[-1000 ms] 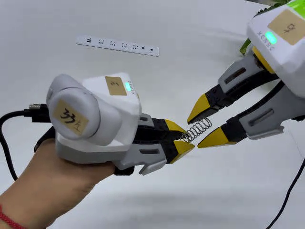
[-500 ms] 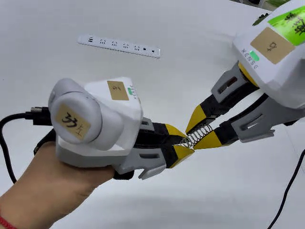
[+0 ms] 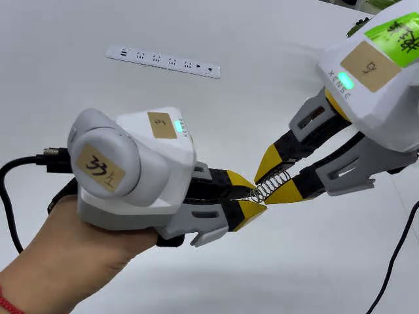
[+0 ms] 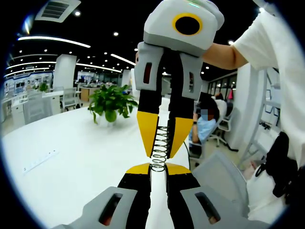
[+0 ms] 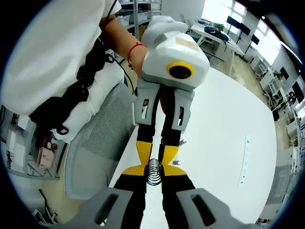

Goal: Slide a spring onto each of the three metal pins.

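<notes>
Midair, right hand-held gripper [image 3: 264,190] clamps the spring [image 3: 272,184].

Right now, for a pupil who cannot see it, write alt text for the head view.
Two grippers meet tip to tip above a white bench: the left gripper pinches one end of a coil spring, and the right gripper is shut around its other end. A power strip lies behind.

The spring's [image 3: 272,184] near end was hidden between the left gripper's [image 3: 256,197] jaws; possibly a pin there, I couldn't tell.
</notes>
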